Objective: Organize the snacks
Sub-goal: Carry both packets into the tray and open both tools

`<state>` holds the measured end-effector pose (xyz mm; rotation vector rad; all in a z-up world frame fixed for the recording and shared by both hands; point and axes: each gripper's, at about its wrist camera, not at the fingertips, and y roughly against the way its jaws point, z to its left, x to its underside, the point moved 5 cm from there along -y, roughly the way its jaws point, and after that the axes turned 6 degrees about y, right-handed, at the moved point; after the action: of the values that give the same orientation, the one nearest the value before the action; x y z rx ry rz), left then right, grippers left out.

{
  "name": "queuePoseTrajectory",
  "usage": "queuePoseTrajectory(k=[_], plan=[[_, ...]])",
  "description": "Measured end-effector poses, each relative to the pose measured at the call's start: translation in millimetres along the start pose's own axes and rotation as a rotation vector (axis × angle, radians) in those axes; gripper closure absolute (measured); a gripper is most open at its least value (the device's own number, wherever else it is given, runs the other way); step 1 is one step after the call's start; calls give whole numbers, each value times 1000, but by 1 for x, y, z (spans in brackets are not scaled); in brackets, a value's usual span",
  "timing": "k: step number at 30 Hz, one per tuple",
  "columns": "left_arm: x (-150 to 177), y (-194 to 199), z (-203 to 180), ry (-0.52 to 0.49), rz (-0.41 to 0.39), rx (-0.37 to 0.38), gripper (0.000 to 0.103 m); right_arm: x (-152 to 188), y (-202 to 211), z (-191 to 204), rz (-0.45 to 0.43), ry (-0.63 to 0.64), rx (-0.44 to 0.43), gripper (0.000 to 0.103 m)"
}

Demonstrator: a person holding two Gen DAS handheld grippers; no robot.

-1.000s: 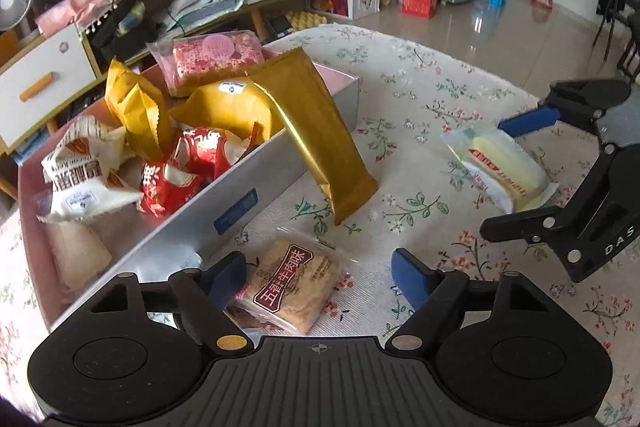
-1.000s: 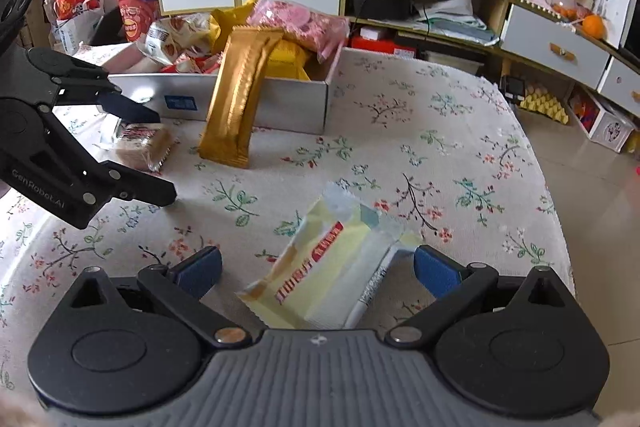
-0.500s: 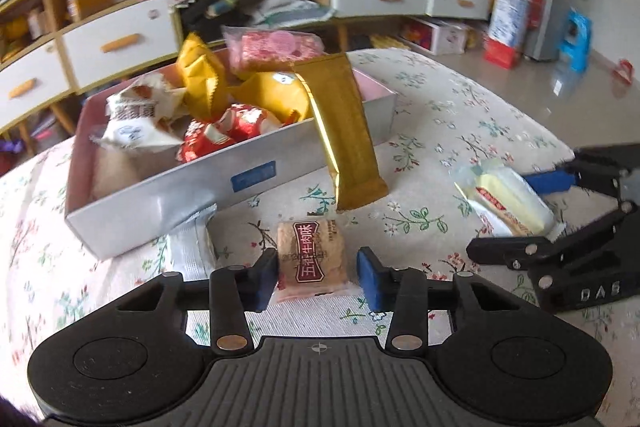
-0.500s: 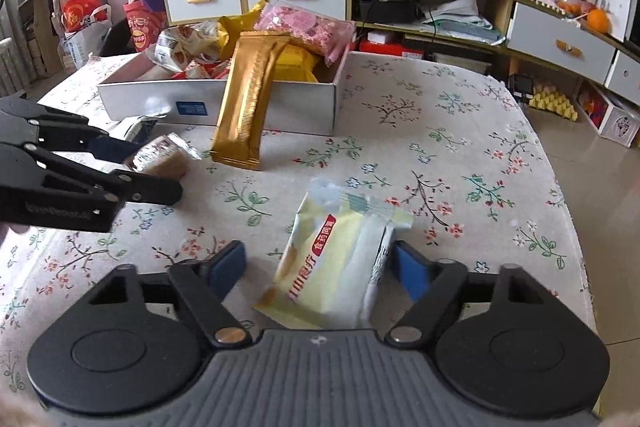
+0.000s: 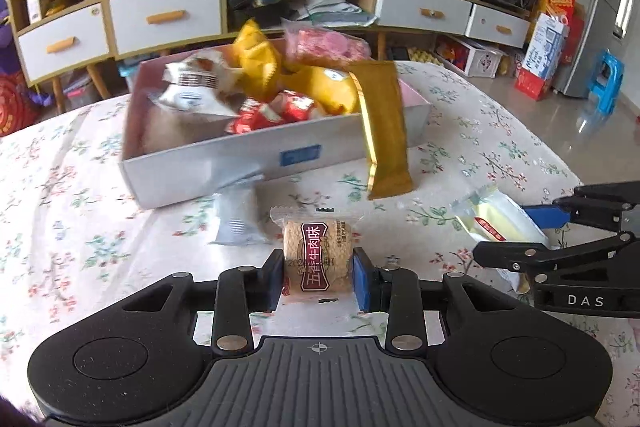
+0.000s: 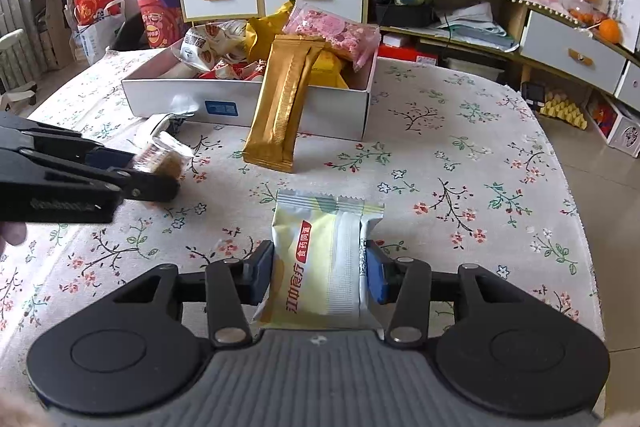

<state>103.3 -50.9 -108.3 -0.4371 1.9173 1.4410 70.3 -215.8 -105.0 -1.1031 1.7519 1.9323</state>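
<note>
Left wrist: left gripper (image 5: 319, 279) closing on clear-wrapped brown biscuit packet (image 5: 318, 255), pads touching both sides, long axis pointing away, above floral tablecloth (image 5: 80, 235). Right wrist: right gripper (image 6: 319, 275) closing on pale yellow-white packet (image 6: 320, 267), lengthwise away, near white box (image 6: 320, 107).

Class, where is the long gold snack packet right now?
The gold snack packet leans over the white box's front wall, its lower end on the floral tablecloth.
</note>
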Motion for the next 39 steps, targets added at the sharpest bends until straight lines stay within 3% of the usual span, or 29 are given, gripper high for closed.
queuePoseTrajectory(k=[9, 15, 20, 27, 32, 39], plan=[[-34, 24, 32, 3, -81, -9, 71, -16, 6, 10, -4, -55, -71, 60], [-68, 21, 56, 27, -132, 13, 71, -51, 9, 26, -48, -30, -99, 60], [-82, -4, 69, 9, -115, 15, 71, -98, 1, 26, -109, -33, -91, 60], [-86, -36, 76, 64, -78, 67, 71, -149, -26, 12, -144, -102, -93, 60], [-83, -45, 74, 52, -74, 51, 71, -151, -55, 3, -112, -199, -79, 59], [-81, -48, 76, 68, -80, 52, 71, -148, -68, 1, -100, -233, -69, 59]])
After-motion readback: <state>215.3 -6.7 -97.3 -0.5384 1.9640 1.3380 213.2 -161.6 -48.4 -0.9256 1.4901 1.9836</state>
